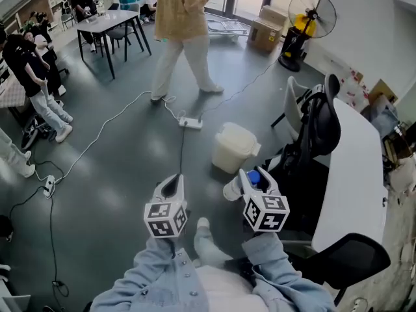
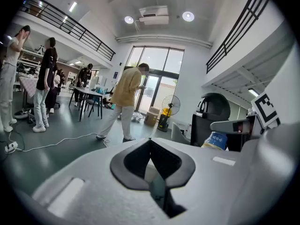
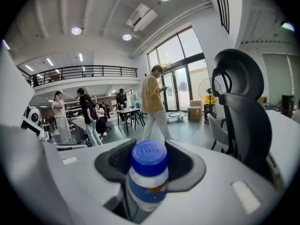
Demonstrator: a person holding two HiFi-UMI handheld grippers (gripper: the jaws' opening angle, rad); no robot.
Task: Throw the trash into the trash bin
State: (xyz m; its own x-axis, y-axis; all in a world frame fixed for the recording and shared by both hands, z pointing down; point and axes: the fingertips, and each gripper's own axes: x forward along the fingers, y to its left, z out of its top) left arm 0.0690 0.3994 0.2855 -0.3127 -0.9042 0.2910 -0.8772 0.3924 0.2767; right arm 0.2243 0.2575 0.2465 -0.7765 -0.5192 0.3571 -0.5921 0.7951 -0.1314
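Open hall with a smooth grey floor [image 1: 117, 155], where one white trash bin [image 1: 233, 147] with a lid stands ahead of two grippers.
The right gripper [image 1: 250, 182] is spread wide and clamped on the single bottle [image 1: 253, 178]. It is round plastic with a blue screw cap and a blue label, its print too small to read. The left gripper [image 1: 172, 184] has its dark pads [image 2: 133, 161] meeting at the tips, with nothing between. Each gripper carries one black-and-white marker cube. The bin has rounded corners and stands near the bottle, not touching it.

Bright daylight from tall windows [image 2: 157, 74] ahead of me, ceiling lights [image 2: 188, 16] glaring, my gripper views fisheye-bent, corners black.
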